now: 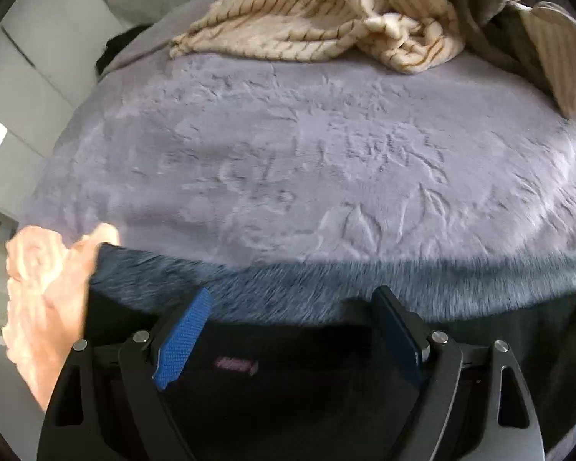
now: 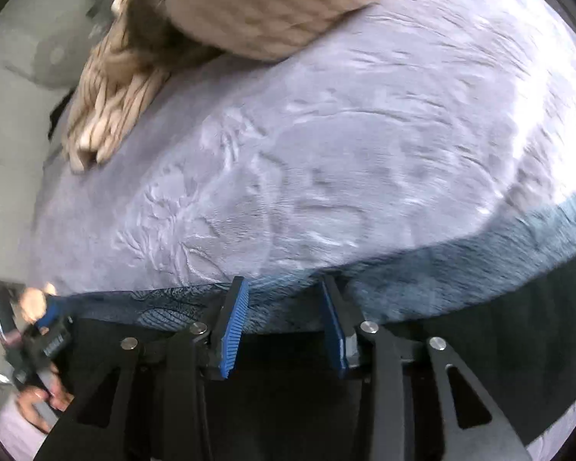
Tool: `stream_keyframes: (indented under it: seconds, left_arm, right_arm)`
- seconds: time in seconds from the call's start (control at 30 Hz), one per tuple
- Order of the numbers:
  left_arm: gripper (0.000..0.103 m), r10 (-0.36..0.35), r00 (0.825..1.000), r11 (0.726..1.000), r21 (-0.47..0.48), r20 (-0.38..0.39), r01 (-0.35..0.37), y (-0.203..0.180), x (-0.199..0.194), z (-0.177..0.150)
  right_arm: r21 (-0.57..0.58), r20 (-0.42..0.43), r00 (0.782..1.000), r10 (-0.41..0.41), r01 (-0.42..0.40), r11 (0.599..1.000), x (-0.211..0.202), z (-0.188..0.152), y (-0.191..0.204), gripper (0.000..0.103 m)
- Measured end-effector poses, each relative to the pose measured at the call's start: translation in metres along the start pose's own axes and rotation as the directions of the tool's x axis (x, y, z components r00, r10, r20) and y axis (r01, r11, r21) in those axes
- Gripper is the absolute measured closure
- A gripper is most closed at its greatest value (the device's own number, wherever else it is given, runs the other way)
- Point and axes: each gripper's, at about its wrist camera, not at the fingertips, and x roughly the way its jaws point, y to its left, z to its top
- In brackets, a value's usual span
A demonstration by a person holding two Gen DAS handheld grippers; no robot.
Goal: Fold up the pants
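A wide bed covered in a plush lavender blanket [image 1: 307,146] fills both wrist views, with a crumpled cream striped throw [image 1: 307,11] heaped at its far end. Along the near edge lie the pants [image 1: 288,376], dark fabric with a fuzzy blue-grey lining [image 1: 272,288] turned up at the top and a small pink label showing between the left fingers. The left gripper [image 1: 288,338] hangs over the pants with its blue pads spread wide and nothing pinched. The right gripper [image 2: 284,322] stands about half open above the same fuzzy edge, also clamping nothing. In the right view the person's hand [image 2: 38,399] wraps the other tool at the far left; both pictures are smeared, so whether any pad brushes the cloth is hard to say. To fold well, each gripper should probably take the fuzzy edge at matching points, well apart, close fully on both layers, then lift evenly so the cloth carries over flat.
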Motion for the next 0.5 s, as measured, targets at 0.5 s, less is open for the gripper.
stream_keyframes:
  seconds: [0.5]
  left_arm:
    - [0.016,-0.145,0.983,0.982,0.107,-0.116,0.158,-0.036,-0.081,-0.086]
  right_arm:
    - [0.067,-0.123,0.992,0.005,0.003,0.998,-0.06,-0.13,-0.01,0.029]
